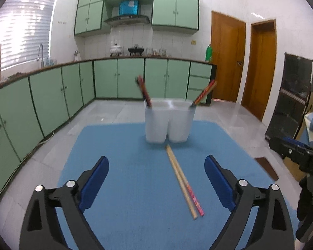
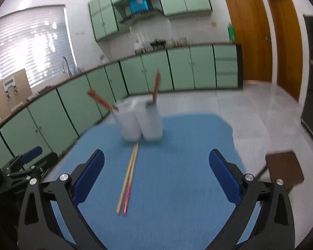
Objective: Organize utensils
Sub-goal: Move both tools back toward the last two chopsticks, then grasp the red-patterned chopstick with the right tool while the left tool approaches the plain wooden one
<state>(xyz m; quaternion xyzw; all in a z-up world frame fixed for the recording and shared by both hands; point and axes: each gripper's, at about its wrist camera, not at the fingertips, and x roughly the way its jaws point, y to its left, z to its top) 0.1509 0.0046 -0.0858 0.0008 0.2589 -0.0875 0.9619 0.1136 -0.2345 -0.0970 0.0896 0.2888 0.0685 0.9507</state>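
Note:
A pair of wooden chopsticks [image 1: 183,181] with a red patterned end lies on the blue table [image 1: 135,187], in front of a white two-compartment holder [image 1: 170,120]. One chopstick pair [image 1: 144,90] leans in its left compartment, another pair [image 1: 204,92] in its right. My left gripper [image 1: 156,179] is open and empty above the table, the loose chopsticks lying between its fingers. In the right wrist view my right gripper [image 2: 156,175] is open and empty, with the loose chopsticks [image 2: 129,177] and the holder [image 2: 139,120] ahead.
Green kitchen cabinets [image 1: 52,95] run along the left and back. Wooden doors [image 1: 258,66] stand at the right. A brown stool [image 2: 283,168] is beside the table's right edge. The left gripper [image 2: 25,160] shows at the left of the right wrist view.

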